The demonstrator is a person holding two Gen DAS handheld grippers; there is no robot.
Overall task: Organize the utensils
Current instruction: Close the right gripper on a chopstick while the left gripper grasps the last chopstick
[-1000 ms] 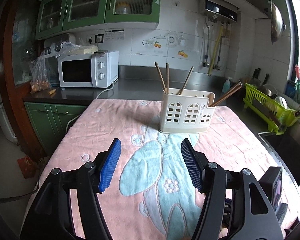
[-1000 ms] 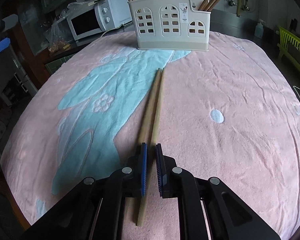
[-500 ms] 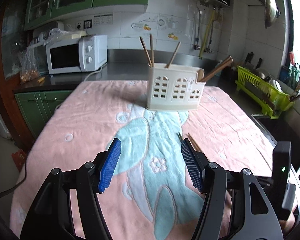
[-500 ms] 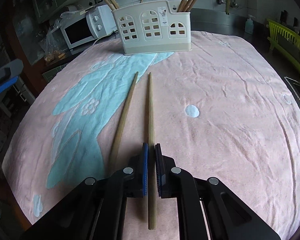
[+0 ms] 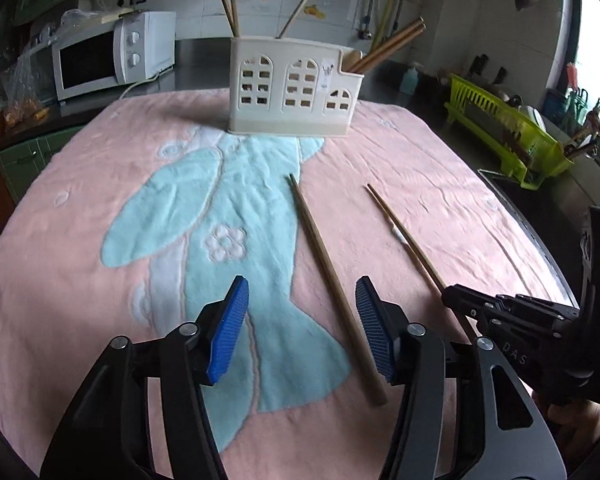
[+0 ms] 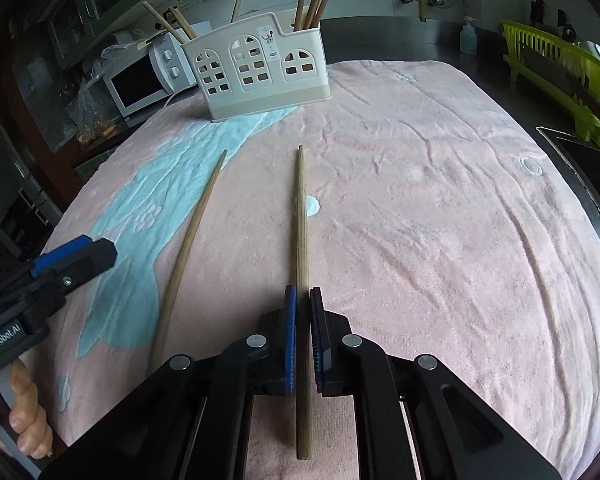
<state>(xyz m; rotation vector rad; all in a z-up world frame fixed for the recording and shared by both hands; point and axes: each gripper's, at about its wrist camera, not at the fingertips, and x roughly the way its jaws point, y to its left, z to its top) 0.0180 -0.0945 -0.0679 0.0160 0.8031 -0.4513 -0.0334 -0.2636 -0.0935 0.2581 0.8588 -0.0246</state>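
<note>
My right gripper (image 6: pixel 303 300) is shut on a wooden chopstick (image 6: pixel 301 216) and holds it pointing toward the holder; it shows in the left wrist view (image 5: pixel 404 236) too. A second chopstick (image 6: pixel 190 236) lies loose on the towel to its left, also seen in the left wrist view (image 5: pixel 328 276). A cream utensil holder (image 5: pixel 290 88) with several chopsticks stands at the far side of the towel, also in the right wrist view (image 6: pixel 256 70). My left gripper (image 5: pixel 300 320) is open and empty, just left of the loose chopstick's near end.
A pink and turquoise towel (image 5: pixel 100 208) covers the table. A white microwave (image 5: pixel 112 56) stands back left. A green dish rack (image 5: pixel 504 136) and a sink edge are to the right. The right gripper's body (image 5: pixel 512 320) is close by the left gripper's right finger.
My right gripper has lifted one chopstick and swung it right, away from the other. My left gripper has come down and forward toward the loose chopstick.
</note>
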